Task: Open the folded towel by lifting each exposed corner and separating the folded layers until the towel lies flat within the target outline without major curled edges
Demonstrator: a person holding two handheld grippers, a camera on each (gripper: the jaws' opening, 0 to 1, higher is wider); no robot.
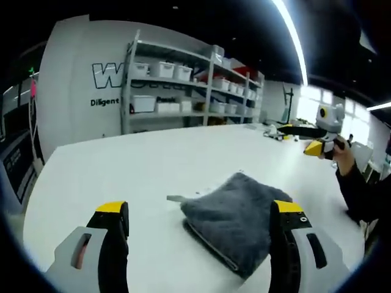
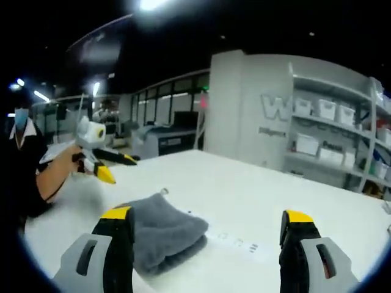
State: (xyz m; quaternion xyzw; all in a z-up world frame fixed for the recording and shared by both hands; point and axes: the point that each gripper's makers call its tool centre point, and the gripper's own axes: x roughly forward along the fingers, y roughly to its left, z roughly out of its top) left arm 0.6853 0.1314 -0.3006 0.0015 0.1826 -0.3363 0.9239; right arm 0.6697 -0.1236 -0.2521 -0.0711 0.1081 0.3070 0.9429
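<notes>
A folded grey towel [image 1: 238, 213] lies on the white table [image 1: 140, 165]. In the left gripper view it sits just ahead of my left gripper [image 1: 200, 210], whose jaws are open and stand on either side of it without touching. My right gripper [image 2: 206, 215] is open too, over bare table, with the towel [image 2: 162, 232] beside its left jaw. A small tag [image 1: 174, 198] sticks out of the towel's far corner. The right gripper [image 1: 322, 145] also shows beyond the towel, held by a hand. The left gripper [image 2: 107, 165] shows in the right gripper view, also held by a hand.
Faint marks [image 2: 237, 243] lie on the table beside the towel. Shelves with white bins [image 1: 183, 85] stand behind the table against a white wall. Small items [image 1: 275, 131] sit at the far table edge. A person's dark sleeve [image 1: 360, 189] is at the right.
</notes>
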